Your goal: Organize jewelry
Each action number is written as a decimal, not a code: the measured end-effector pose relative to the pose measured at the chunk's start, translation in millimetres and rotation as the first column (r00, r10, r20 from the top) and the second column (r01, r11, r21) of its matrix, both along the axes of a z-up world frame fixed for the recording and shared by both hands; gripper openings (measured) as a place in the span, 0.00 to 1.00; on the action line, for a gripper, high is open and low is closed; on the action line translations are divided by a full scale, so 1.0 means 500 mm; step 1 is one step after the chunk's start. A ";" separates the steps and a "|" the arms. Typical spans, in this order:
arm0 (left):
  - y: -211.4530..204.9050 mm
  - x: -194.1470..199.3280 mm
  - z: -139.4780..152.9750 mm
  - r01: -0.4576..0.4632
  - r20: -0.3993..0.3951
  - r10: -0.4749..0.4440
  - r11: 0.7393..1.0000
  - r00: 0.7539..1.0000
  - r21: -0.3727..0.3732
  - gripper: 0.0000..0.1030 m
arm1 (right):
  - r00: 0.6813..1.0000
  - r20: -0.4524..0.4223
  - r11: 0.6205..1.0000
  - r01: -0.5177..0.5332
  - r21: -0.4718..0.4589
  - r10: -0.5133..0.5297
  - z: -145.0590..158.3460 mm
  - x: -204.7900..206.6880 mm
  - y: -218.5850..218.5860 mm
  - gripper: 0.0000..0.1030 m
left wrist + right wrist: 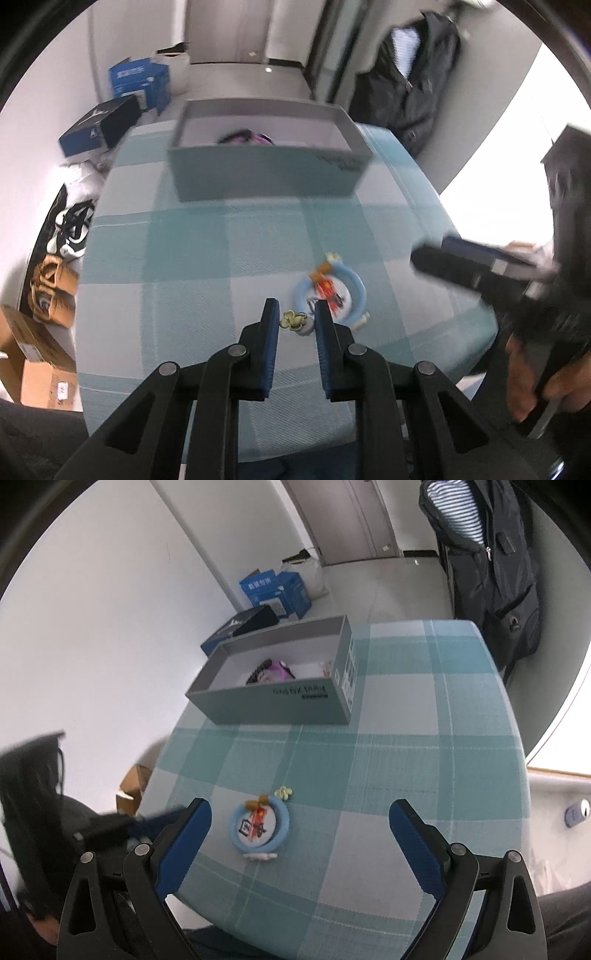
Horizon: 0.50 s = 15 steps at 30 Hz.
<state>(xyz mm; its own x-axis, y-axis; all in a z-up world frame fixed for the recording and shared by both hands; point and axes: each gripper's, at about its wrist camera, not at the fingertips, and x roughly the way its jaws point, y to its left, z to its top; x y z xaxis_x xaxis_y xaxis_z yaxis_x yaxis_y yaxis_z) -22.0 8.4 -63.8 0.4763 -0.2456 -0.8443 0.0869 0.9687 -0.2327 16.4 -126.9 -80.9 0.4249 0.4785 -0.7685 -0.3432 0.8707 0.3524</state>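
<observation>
A light blue round ring ornament (330, 293) with a red and white charm inside lies on the checked tablecloth; it also shows in the right wrist view (258, 823). A small yellow flower piece (291, 319) lies between my left gripper's fingertips. A second yellow flower piece (285, 792) lies beside the ring. My left gripper (295, 314) is open, low over the cloth. My right gripper (300, 812) is wide open and empty, above the ring. An open grey box (280, 698) holds a purple and black item (271, 672).
The table (406, 738) carries a teal checked cloth. Blue cartons (275, 590) and a dark box (99, 125) sit on the floor at the far left. A dark backpack (491, 572) hangs at the right. Cardboard boxes (33, 354) stand left of the table.
</observation>
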 end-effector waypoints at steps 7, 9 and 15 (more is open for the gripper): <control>0.035 0.008 0.010 -0.073 0.011 0.074 0.996 0.997 -0.046 0.14 | 0.998 -0.061 1.000 -0.022 -0.018 0.021 -0.039 0.020 0.034 0.80; 0.044 0.016 0.010 -0.077 0.010 0.078 0.996 0.997 -0.053 0.14 | 0.996 -0.093 1.000 -0.009 -0.002 0.009 -0.052 0.032 0.037 0.71; 0.055 0.024 0.009 -0.072 0.005 0.072 0.995 0.997 -0.066 0.14 | 0.989 -0.147 0.999 -0.002 -0.052 -0.006 -0.077 0.064 0.059 0.39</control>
<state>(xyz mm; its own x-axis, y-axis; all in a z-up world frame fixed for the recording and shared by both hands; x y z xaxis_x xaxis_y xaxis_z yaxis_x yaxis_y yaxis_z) -9.8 35.9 -59.4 0.5009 -0.2655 -0.8238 0.0193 0.9550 -0.2961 48.3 -97.4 -119.4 0.3061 0.4353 -0.8467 -0.2888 0.8899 0.3531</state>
